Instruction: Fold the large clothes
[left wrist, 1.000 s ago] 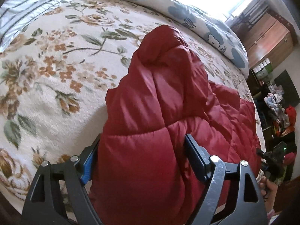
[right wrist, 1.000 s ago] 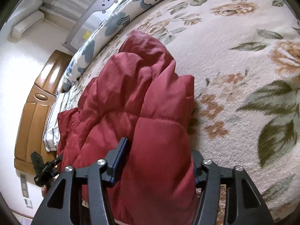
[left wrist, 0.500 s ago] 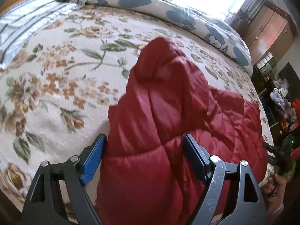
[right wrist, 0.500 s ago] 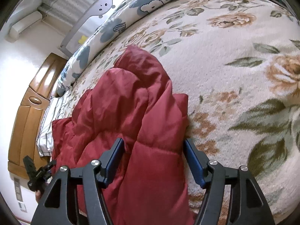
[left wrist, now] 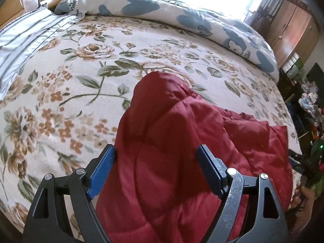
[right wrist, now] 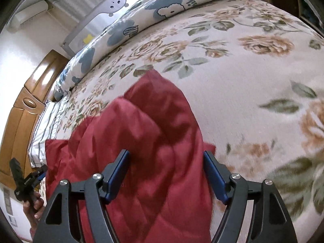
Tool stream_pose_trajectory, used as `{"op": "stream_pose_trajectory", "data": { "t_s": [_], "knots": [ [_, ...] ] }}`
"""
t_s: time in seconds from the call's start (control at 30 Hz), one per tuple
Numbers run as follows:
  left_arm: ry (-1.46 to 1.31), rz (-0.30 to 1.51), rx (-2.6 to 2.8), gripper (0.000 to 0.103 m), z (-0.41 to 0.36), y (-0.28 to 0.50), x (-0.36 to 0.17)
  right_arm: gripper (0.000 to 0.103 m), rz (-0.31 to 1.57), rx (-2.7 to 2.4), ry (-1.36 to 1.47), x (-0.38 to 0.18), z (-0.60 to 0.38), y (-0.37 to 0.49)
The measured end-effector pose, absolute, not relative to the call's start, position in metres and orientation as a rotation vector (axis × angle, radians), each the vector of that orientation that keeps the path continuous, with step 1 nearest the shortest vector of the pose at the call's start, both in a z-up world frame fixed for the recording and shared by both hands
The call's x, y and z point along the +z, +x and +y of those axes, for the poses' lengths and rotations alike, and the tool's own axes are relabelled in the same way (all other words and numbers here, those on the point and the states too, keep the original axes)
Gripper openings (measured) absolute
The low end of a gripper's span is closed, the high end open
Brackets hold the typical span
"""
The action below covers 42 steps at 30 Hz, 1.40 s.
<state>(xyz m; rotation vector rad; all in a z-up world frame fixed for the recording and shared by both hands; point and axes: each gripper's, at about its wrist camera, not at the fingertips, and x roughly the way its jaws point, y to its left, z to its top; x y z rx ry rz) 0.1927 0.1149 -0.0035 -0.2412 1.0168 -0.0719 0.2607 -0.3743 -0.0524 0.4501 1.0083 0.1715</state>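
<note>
Since one second earlier, both tongs had drawn back from the red padded jacket [left wrist: 174, 151], and more of the floral bedspread [left wrist: 66, 105] had come into sight beyond it. Item: jacket, quilted, bunched into a ridge; long axis ran from the near edge of the bed away from both cameras, tapering to a rounded peak that pointed toward the far side of the bed. Location: on the bedspread, at its near side. Surroundings, left to right in the left wrist view: striped pillow [left wrist: 22, 34], floral bedspread, rolled blue-and-white duvet [left wrist: 182, 18] along the far side, wooden cabinet [left wrist: 293, 30] at far right. Nothing lay on the bedspread between the jacket's peak and the duvet. Left gripper [left wrist: 156, 162]: jaws spread wide, straddling the ridge, the left pad at the fabric's edge; whether the pads pressed the cloth could not be told. Jacket's flatter part spread to the right of this gripper. Right gripper [right wrist: 166, 166]: jaws likewise spread, jacket [right wrist: 145, 141] filling the gap between the blue pads [right wrist: 212, 174]; contact uncertain. In the right wrist view the flatter part extended leftward toward the left hand [right wrist: 33, 204], with the wooden headboard [right wrist: 22, 109] behind.
</note>
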Motion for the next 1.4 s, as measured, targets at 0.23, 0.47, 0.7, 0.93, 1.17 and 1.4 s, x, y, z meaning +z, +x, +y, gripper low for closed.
{"op": "stream_pose_trajectory", "data": {
  "t_s": [0.23, 0.47, 0.7, 0.93, 1.17, 1.4],
  "knots": [
    [-0.216, 1.050, -0.042, 0.060, 0.109, 0.221, -0.018, 0.074, 1.028, 0.176, 0.442, -0.058, -0.371, 0.309],
    [-0.189, 1.023, -0.059, 0.011, 0.100, 0.221, -0.006, 0.016, 0.953, 0.174, 0.372, -0.043, -0.359, 0.301],
    [-0.177, 0.963, -0.051, 0.011, 0.091, 0.240, 0.017, 0.014, 0.834, 0.087, 0.381, -0.020, -0.364, 0.300],
    [-0.211, 1.058, -0.019, 0.011, 0.090, 0.264, -0.036, 0.014, 0.909, 0.008, 0.359, -0.063, -0.365, 0.317],
    [-0.226, 1.071, -0.016, 0.012, 0.092, 0.267, -0.048, 0.014, 0.925, -0.015, 0.327, -0.074, -0.360, 0.320],
    [-0.194, 1.077, 0.005, 0.014, 0.088, 0.272, -0.055, 0.014, 0.935, -0.038, 0.315, -0.081, -0.358, 0.324]
  ]
}}
